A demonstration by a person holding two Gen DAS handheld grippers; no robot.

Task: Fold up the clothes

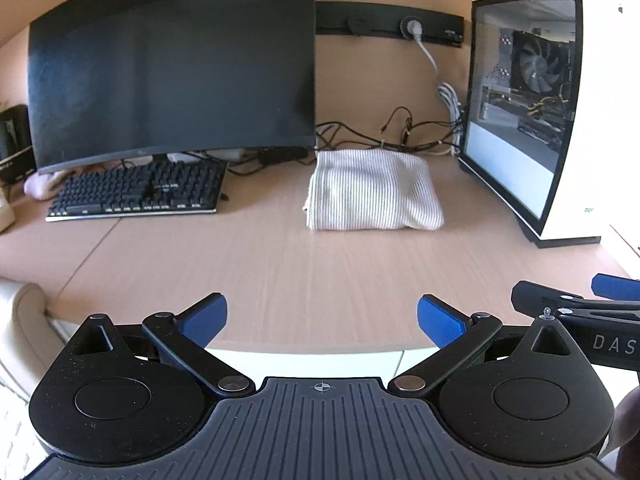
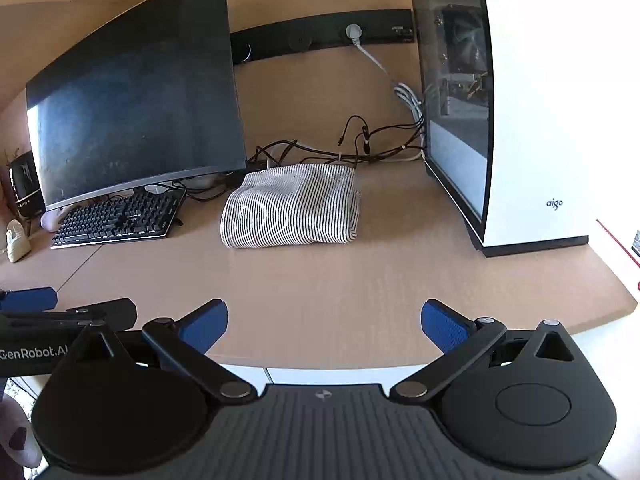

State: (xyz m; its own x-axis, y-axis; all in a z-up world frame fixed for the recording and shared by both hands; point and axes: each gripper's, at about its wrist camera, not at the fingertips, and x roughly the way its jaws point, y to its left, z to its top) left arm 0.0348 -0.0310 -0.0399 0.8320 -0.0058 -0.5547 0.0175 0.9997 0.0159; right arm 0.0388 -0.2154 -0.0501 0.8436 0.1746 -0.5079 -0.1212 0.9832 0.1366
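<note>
Toward the desk's point(image 1: 280, 272) back edge lies the striped garment point(image 1: 374, 190) — seemingly folded; my left gripper point(image 1: 322, 320) and right gripper point(image 2: 324, 322) hang spread wide, empty, at the front edge — next I'd judge whether another fold is needed.

"aigo" on white computer case point(image 2: 560, 160), "GenRobot.AI" and "DAS" on gripper bodies

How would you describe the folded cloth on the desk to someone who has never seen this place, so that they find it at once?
Look at the wooden desk, between the dark monitor and the white computer case. There, in front of the black cables, lies the folded cloth. It is the only soft thing there, white with thin dark stripes, unlike the black keyboard to its left.
</note>
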